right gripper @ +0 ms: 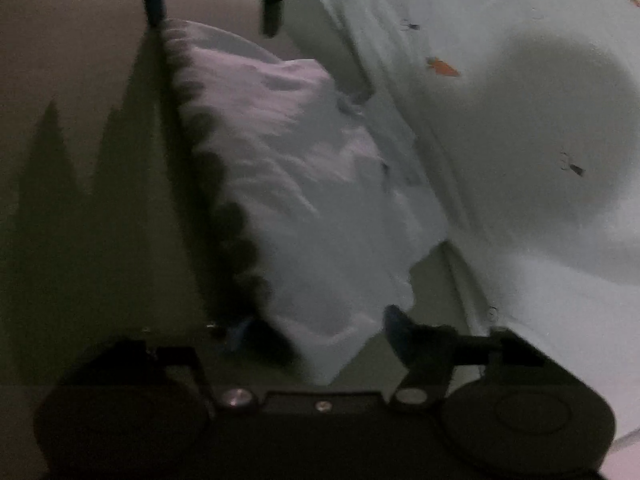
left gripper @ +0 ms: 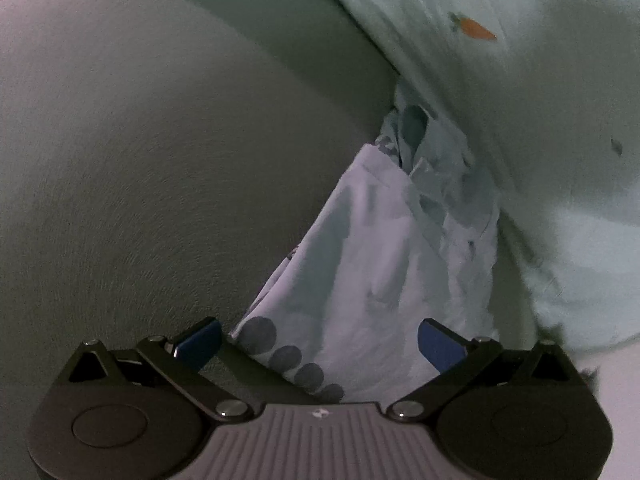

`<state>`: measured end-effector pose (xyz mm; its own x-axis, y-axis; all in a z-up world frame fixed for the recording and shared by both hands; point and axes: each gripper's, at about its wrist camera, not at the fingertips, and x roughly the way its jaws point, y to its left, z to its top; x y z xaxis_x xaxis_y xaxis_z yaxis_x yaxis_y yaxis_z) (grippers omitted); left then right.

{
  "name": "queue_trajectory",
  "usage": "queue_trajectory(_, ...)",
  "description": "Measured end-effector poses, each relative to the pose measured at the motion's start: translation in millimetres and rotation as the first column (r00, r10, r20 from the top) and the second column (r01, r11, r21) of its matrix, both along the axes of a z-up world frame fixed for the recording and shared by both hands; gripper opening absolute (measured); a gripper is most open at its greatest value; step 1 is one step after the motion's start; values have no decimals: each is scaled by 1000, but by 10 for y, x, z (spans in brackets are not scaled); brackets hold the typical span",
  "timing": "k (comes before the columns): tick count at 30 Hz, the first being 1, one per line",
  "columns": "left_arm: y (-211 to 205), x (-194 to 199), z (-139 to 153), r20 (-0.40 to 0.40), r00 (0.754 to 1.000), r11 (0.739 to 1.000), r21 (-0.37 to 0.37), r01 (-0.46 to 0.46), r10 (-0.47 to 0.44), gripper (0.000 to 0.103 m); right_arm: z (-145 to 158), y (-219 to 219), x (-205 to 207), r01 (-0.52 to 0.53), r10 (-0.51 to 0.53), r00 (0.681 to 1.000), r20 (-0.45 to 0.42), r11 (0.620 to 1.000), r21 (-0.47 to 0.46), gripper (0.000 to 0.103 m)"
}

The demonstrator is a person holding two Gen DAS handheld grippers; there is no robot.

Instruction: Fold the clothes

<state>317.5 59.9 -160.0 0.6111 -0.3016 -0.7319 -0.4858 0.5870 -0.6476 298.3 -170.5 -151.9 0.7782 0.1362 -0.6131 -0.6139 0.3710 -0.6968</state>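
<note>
A pale blue-white garment [left gripper: 360, 260] with a dark scalloped trim [left gripper: 284, 360] lies crumpled on a plain surface. In the left wrist view my left gripper [left gripper: 320, 332] is open wide, its blue pads [left gripper: 200, 344] on either side of the trimmed end without pressing it. The right wrist view is dim and blurred. There the garment [right gripper: 288, 180] runs away from me, trim [right gripper: 224, 200] along its left edge. My right gripper [right gripper: 318, 328] has its jaws apart around the near corner. The left gripper [right gripper: 214, 12] shows at the far end.
A pale sheet with small carrot prints [left gripper: 476, 28] covers the right side, bordering the garment; the same sheet [right gripper: 520, 120] carries a round shadow. The beige-grey surface [left gripper: 160, 160] stretches to the left, crossed by finger shadows [right gripper: 52, 180].
</note>
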Motion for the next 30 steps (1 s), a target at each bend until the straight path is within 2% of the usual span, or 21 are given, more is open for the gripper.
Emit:
queue_trajectory(2, 30, -70, -21, -17, 1000, 997, -76, -10, 9, 102, 3, -6, 18, -13, 12, 1000, -5, 1000, -4, 57)
queue_trajectory(3, 29, -116, -35, -23, 1000, 993, -117, -8, 6, 102, -1, -5, 24, -27, 27, 1000, -1, 1000, -14, 52)
queue_trajectory(4, 10, -171, -44, -17, 1000, 988, -153, -4, 1, 102, -5, 7, 29, -46, 46, 999, -4, 999, -27, 30)
queue_trajectory(5, -30, -234, -49, -5, 1000, 983, -183, 5, -6, 102, 4, 22, 36, -60, 60, 998, -11, 998, -31, 17)
queue_trajectory(6, -86, -286, -55, 4, 1000, 978, -208, 16, -16, 102, 16, 37, 43, -74, 73, 997, -18, 997, -32, 13)
queue_trajectory(10, -342, -419, -121, 46, 999, 952, -303, 30, -17, 102, 313, 34, 92, -51, 50, 999, 15, 996, 68, 10)
queue_trajectory(14, -496, -367, -235, 89, 992, 919, -391, -49, 90, 103, 620, 5, 152, -27, 22, 999, 38, 988, 154, 9)
queue_trajectory(15, -497, -325, -277, 96, 987, 901, -427, -74, 127, 103, 664, -7, 171, -19, 13, 999, 36, 985, 173, 9)
queue_trajectory(16, -490, -280, -336, 98, 979, 873, -476, -110, 177, 103, 708, -18, 190, -11, 5, 999, 34, 981, 192, 9)
queue_trajectory(19, -476, -192, -482, 87, 938, 771, -597, -221, 336, 102, 753, -60, 219, 22, -25, 1000, 10, 972, 233, 9)
queue_trajectory(22, -426, -121, -555, 30, 897, 705, -631, -325, 441, 102, 744, -95, 181, 19, -22, 1000, 10, 975, 224, 9)
queue_trajectory(23, -396, -109, -558, 28, 885, 684, -645, -339, 465, 98, 742, -108, 167, 18, -20, 1000, 7, 975, 220, 8)
queue_trajectory(24, -356, -100, -540, 49, 877, 688, -640, -340, 479, 90, 740, -122, 154, 16, -18, 1000, 5, 976, 216, 8)
queue_trajectory(25, -309, -96, -500, 57, 875, 713, -607, -351, 480, 84, 723, -135, 133, 12, -14, 1000, 6, 978, 207, 8)
queue_trajectory(26, -259, -89, -451, 56, 881, 743, -564, -361, 471, 72, 692, -137, 127, 7, -9, 1000, 8, 981, 194, 9)
queue_trajectory(27, -229, -83, -430, 63, 887, 758, -549, -352, 458, 60, 658, -137, 125, 2, -4, 1000, 11, 984, 181, 9)
queue_trajectory(28, -208, -78, -421, 74, 892, 766, -547, -337, 445, 55, 619, -125, 132, 4, -6, 1000, 10, 985, 172, 9)
queue_trajectory(30, -190, -69, -405, 66, 906, 788, -523, -325, 418, 30, 539, -95, 151, 12, -13, 1000, 4, 988, 156, 9)
